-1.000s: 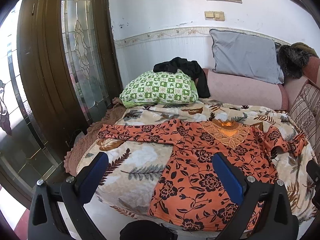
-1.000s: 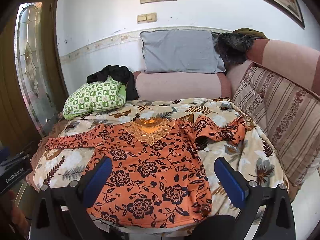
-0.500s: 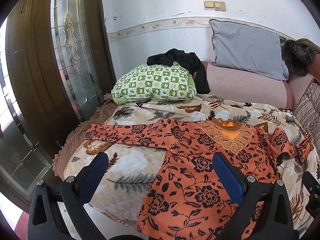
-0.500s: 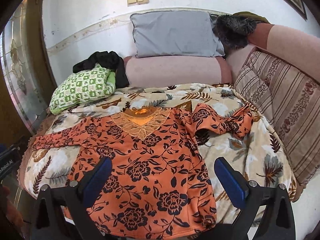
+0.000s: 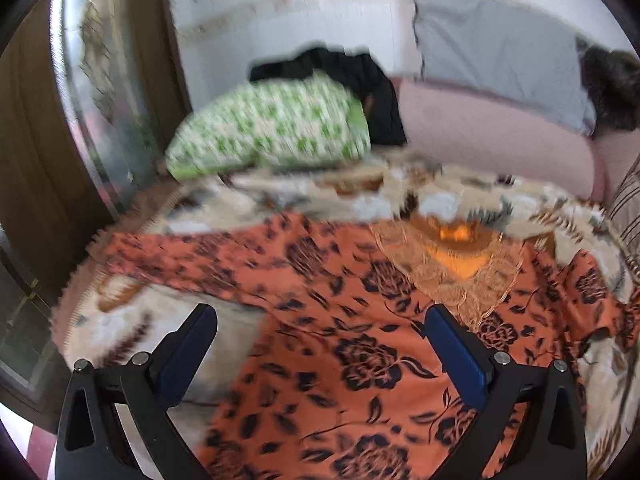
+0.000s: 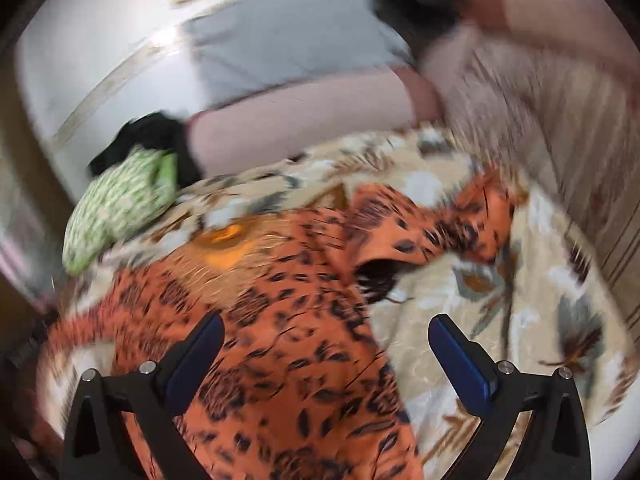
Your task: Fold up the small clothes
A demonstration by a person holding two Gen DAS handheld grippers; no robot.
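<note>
Both cameras have dropped closer to the bed since a second ago, and the pictures are now smeared with motion; the right wrist view has also tilted, so the sofa back runs slanting across the upper right of the frame.

The orange floral blouse [image 5: 344, 332] lies spread face up on the leaf-print blanket [image 5: 132, 320], filling the lower centre of the left view, its lace neckline [image 5: 452, 264] toward the sofa. One sleeve stretches flat toward the left edge of that frame; the other sleeve [image 6: 452, 228] is bunched in the upper right of the right wrist view.

The left claw [image 5: 320, 344] is spread wide with nothing between its pads, hovering over the blouse's side. The right claw [image 6: 326, 354] is equally wide and empty, above the hem edge and bare blanket.

Judging by this, folding has not begun: no sleeve is turned in, no crease made. Everything remains — sleeves, sides, then halving.

A green checked pillow [image 5: 272, 132] sits at the far end.
</note>
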